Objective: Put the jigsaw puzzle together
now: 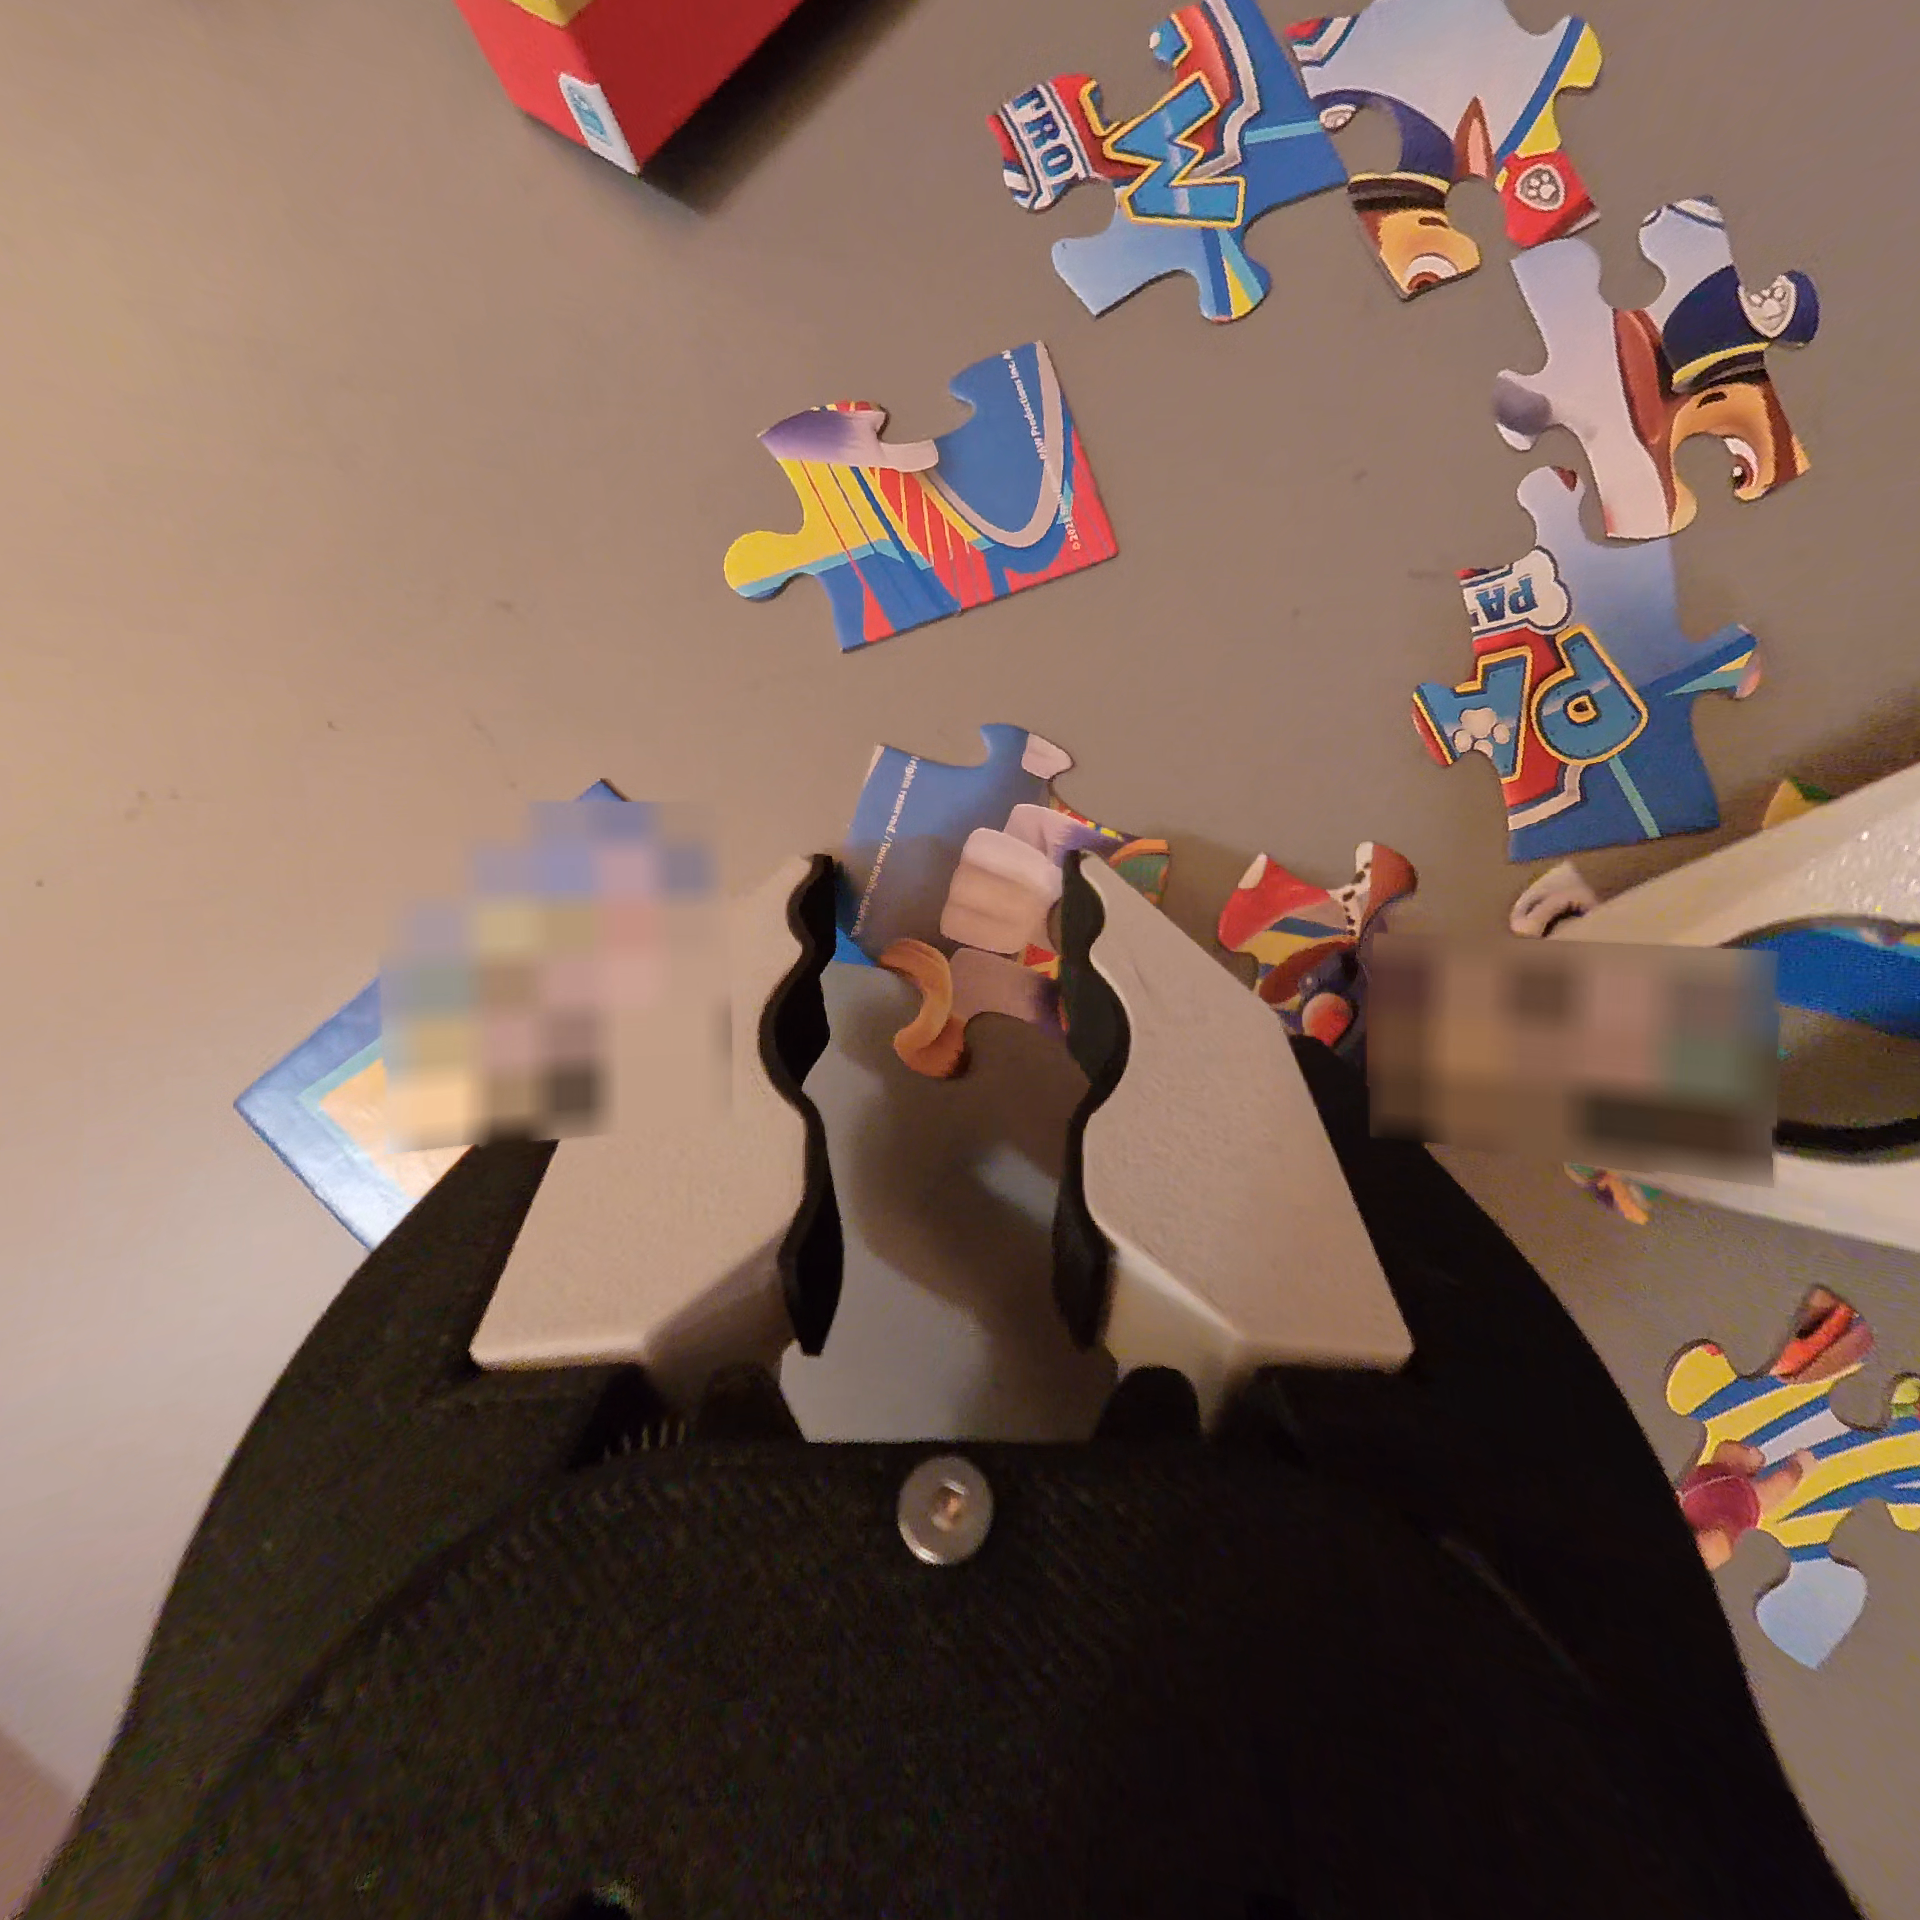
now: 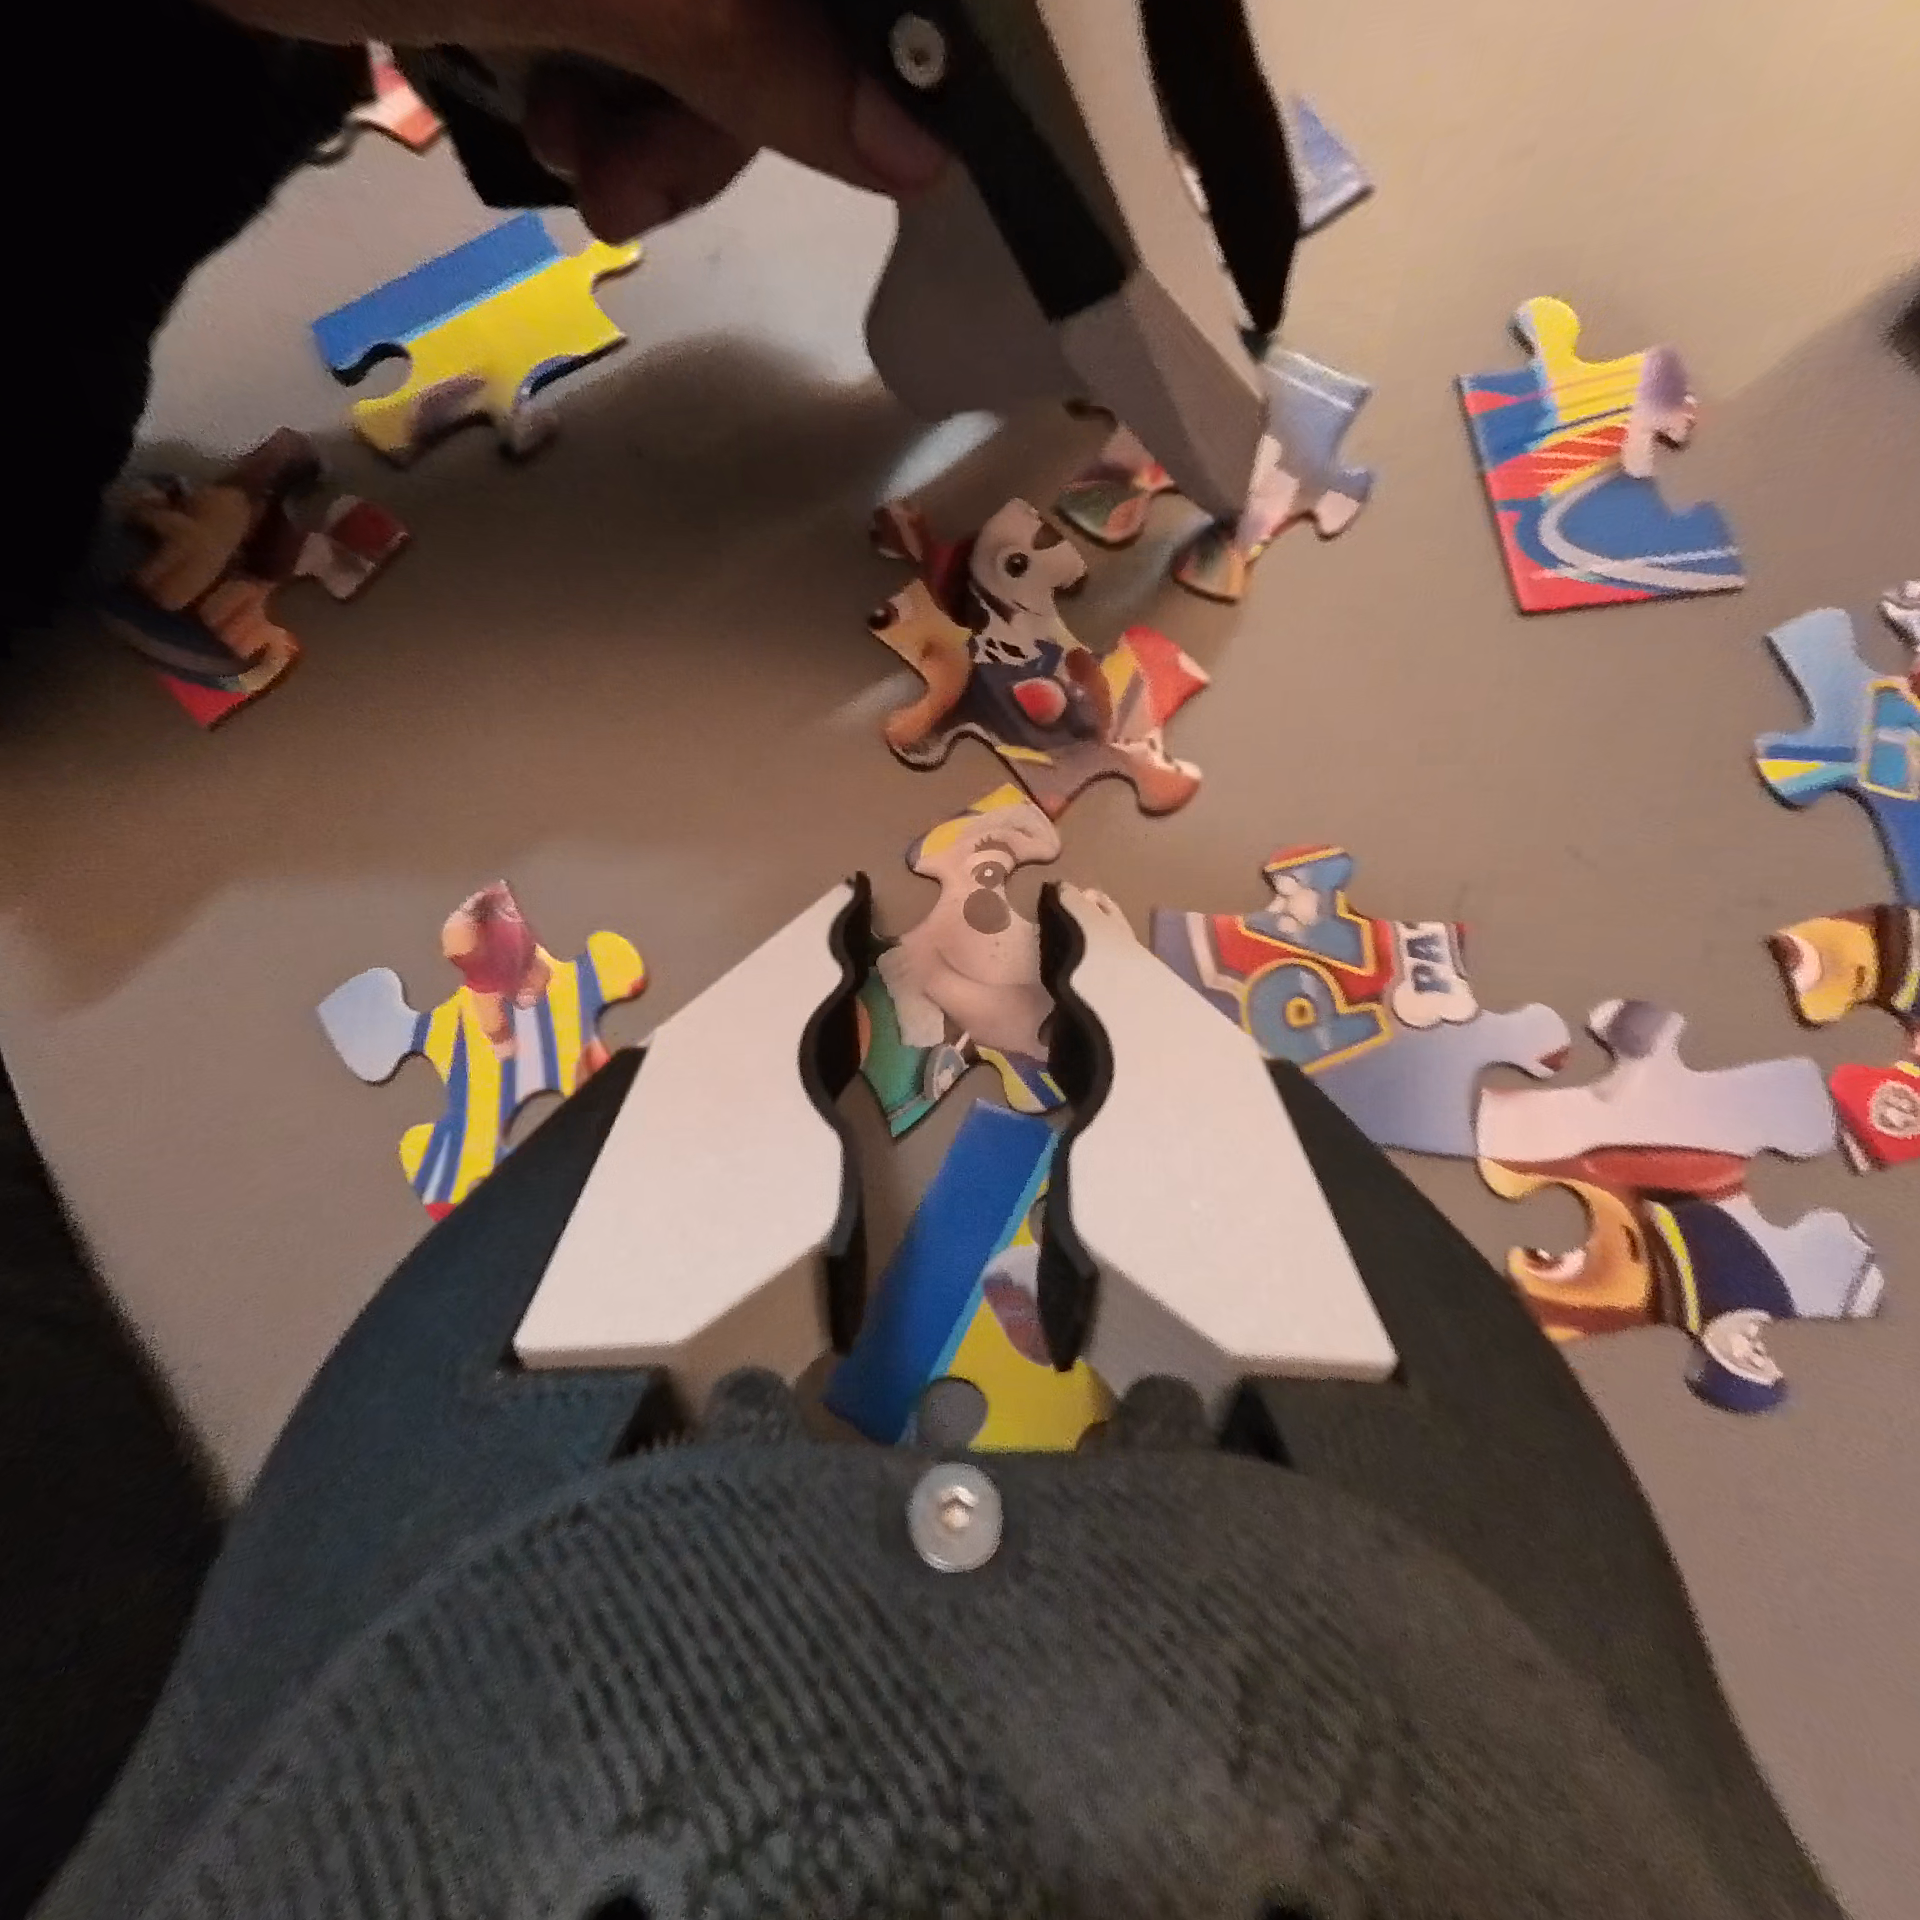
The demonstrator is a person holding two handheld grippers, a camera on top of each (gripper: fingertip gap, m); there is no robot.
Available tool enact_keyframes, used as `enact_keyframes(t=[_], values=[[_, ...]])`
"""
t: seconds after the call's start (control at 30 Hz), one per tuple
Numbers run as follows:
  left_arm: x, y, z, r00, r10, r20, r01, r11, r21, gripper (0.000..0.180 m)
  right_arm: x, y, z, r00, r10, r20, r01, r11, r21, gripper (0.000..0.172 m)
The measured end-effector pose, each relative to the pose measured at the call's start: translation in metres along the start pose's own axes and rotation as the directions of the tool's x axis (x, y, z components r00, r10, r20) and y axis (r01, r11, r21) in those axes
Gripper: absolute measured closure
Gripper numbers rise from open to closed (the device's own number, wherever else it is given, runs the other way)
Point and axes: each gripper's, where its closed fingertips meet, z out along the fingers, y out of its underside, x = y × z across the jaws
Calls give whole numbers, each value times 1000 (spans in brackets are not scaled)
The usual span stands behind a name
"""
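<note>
Tongs of the left gripper (image 1: pixel 951 883) stand apart around a blue-and-white puzzle piece (image 1: pixel 935 831) on the grey table (image 1: pixel 416 520), those of the right gripper (image 2: pixel 956 914) apart around a white-dog piece (image 2: pixel 977 935), more pieces lying at twelve to three o'clock, a red box (image 1: pixel 613 73) at eleven.

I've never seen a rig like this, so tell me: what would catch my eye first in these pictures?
Bright cartoon jigsaw pieces lie scattered over a grey table, with a red box at its far edge. The left gripper has its fingers down around a blue piece with white paws. The right gripper straddles a white dog piece, and a blue and yellow piece shows between its fingers nearer the camera.
</note>
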Motion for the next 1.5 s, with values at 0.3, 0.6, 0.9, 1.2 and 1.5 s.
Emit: enact_keyframes(t=[0.3, 0.6, 0.9, 1.2, 1.5], values=[[0, 11, -8, 999, -37, 24, 38, 999, -31, 135, 22, 12, -12, 995, 87, -50, -89, 996, -24, 144], [9, 13, -13, 999, 42, -29, -42, 999, -32, 117, 16, 0, -19, 996, 88, -17, -87, 995, 52, 143], [15, 14, -8, 999, 42, -32, -43, 998, -41, 140, 15, -2, -21, 996, 90, -16, -89, 993, 75, 143], [10, 18, -13, 1000, -6, -7, 6, 999, -32, 140, 19, -9, -30, 995, 98, -31, -93, 987, 132, 143], [-5, 0, -43, 991, -136, 6, 134, 982, 132, 141, 16, -21, -41, 996, 89, -29, -80, 974, 212, 144]])
